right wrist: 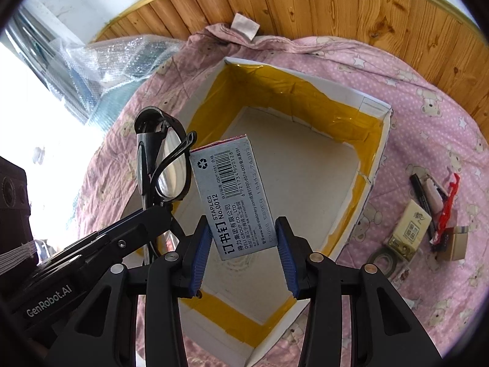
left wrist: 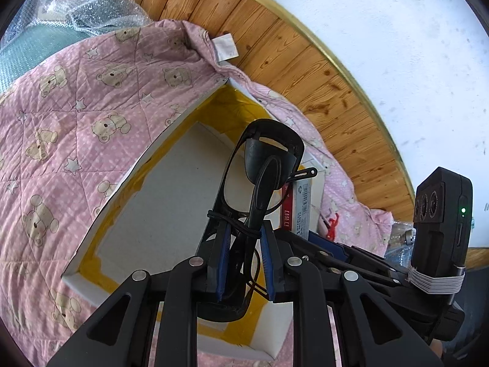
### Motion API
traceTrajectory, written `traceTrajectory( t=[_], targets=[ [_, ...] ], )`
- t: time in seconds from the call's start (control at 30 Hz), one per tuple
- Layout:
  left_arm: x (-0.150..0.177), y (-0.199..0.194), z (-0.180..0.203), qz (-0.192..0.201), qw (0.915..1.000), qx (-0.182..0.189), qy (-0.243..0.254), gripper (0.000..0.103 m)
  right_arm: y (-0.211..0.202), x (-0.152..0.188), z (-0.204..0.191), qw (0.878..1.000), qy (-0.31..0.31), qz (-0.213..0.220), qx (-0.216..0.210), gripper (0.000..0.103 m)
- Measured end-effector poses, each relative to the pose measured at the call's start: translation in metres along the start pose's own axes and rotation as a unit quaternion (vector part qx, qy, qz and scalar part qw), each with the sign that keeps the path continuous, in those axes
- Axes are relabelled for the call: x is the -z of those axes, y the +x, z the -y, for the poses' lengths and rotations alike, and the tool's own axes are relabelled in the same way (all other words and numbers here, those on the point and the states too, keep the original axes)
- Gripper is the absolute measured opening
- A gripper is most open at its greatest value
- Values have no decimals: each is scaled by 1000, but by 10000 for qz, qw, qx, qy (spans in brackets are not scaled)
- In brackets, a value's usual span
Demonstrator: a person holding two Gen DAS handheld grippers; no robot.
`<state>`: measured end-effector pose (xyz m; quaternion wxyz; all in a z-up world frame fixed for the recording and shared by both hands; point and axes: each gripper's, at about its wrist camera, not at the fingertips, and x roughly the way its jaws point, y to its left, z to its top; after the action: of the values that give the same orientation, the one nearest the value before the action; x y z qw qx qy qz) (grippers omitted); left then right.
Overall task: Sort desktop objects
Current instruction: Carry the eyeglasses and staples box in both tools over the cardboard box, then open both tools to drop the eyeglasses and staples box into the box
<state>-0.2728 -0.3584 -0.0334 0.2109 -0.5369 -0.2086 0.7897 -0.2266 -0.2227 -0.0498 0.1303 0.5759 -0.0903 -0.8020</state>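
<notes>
Right gripper (right wrist: 244, 238) is clamped on a staples box (right wrist: 235, 195), pads on its two long sides so the free end sticks out over the open white box (right wrist: 371, 105) with yellow-taped walls. Looks ready to drop in. Left gripper (left wrist: 244, 250) grips black sunglasses (left wrist: 259, 177) by the folded arms, lenses up, also above the box, just beside the staples. More small stuff (right wrist: 424, 223) waits on the pink quilt (right wrist: 428, 85) past the box's right edge.

A pink bear-print quilt (right wrist: 428, 98) covers the surface. Behind it runs wooden panelling (right wrist: 351, 6) beneath a white wall (left wrist: 397, 30); bubble wrap (right wrist: 101, 70) lies beside the quilt, brightly lit.
</notes>
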Motion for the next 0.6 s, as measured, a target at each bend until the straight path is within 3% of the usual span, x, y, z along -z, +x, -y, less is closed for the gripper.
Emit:
traceTrajectory(
  t=[0.07,0.13,0.2,0.23,0.6],
  targets=[
    [-3,11,-3,-87,9999,-95,11,21,6,-3,3,10000,0,-21,-25,46],
    [-5,22,-8,-239,9995,-203,-51,28,13,-5,7,10000,-11,-63,62,47],
    [-7,27,-13,-266,9990,-326,-130,43,17,-6,14,9999,93,-90,53,49],
    [-8,28,-14,-267,9988,-379,-141,45,19,-6,18,9998,159,-113,-6,49],
    [-7,22,-20,-281,9984,-465,-147,45,7,13,23,9999,56,-61,-86,51]
  ],
)
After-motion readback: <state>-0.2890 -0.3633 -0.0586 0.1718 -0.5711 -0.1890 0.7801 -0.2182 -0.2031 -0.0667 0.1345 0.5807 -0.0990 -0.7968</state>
